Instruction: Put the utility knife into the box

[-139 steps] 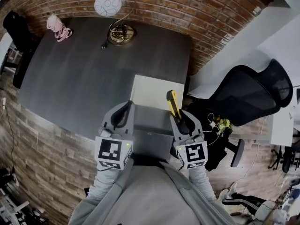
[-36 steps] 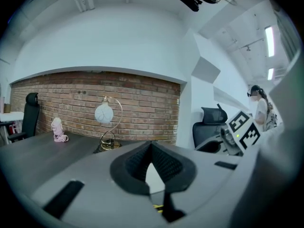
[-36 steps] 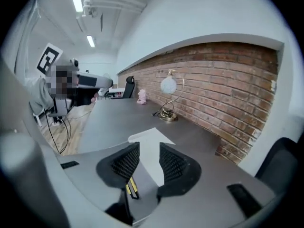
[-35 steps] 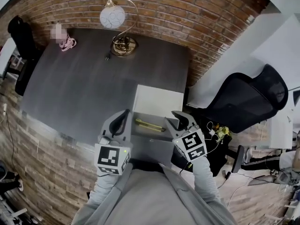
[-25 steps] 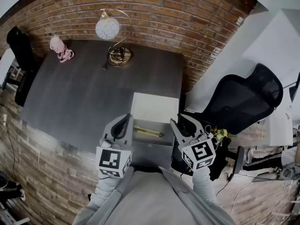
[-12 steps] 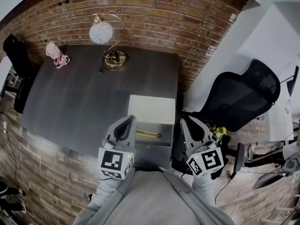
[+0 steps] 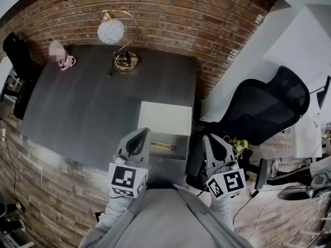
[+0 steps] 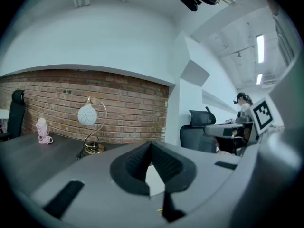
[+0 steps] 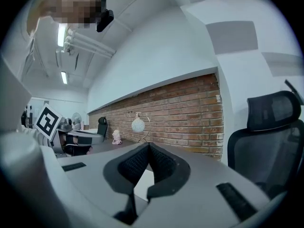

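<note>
One utility knife (image 7: 162,145) lies in box (image 7: 170,159); right hand-held gripper (image 7: 211,138) beside it, closed, empty.

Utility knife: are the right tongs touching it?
Apart. Head view shows the utility knife lying inside the box, the right tongs well clear outside it.

Head cam sits way up top and looks almost straight down on the table (image 7: 93,102). The brick wall (image 7: 170,4) is at 12 o'clock, with the left gripper (image 7: 138,134) at 7 and the right gripper (image 7: 212,139) at 5, both close under the lens. Each gripper cam rides right behind its own jaws, roughly level, facing that wall. All three views catch the lamp (image 7: 111,31) and the office chair (image 7: 264,107). In the right gripper view the chair sits at 3 o'clock.
</note>
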Action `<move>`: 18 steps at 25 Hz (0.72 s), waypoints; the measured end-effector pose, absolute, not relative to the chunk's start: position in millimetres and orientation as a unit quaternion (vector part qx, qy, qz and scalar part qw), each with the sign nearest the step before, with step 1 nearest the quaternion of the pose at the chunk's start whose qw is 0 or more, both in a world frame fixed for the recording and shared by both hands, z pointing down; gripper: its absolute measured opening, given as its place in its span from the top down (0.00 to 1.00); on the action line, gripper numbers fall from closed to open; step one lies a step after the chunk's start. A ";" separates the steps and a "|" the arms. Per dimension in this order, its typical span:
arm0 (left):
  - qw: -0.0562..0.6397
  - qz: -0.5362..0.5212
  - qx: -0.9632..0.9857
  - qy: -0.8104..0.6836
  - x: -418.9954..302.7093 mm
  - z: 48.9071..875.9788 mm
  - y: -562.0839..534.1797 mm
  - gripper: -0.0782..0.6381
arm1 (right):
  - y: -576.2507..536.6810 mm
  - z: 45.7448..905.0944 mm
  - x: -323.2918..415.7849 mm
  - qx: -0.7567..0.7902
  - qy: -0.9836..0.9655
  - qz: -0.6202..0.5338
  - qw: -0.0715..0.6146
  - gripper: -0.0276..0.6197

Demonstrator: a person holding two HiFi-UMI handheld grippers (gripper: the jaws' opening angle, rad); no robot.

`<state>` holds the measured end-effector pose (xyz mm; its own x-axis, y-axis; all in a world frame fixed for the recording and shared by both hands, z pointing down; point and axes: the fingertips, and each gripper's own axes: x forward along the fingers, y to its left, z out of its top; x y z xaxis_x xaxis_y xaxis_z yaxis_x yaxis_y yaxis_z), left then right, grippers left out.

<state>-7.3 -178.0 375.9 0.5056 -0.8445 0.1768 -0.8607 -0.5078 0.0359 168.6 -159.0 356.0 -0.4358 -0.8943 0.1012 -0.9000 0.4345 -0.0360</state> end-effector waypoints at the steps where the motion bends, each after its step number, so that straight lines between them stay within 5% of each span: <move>1: 0.060 0.069 0.865 -0.493 -7.2 376.6 -177.7 0.86 | -159.0 357.3 168.9 0.530 -0.846 0.043 0.034 0.93; 18: 0.064 0.072 0.859 -0.503 -14.1 378.8 -178.4 0.86 | -164.1 359.0 164.2 0.520 -0.852 0.049 0.033 0.93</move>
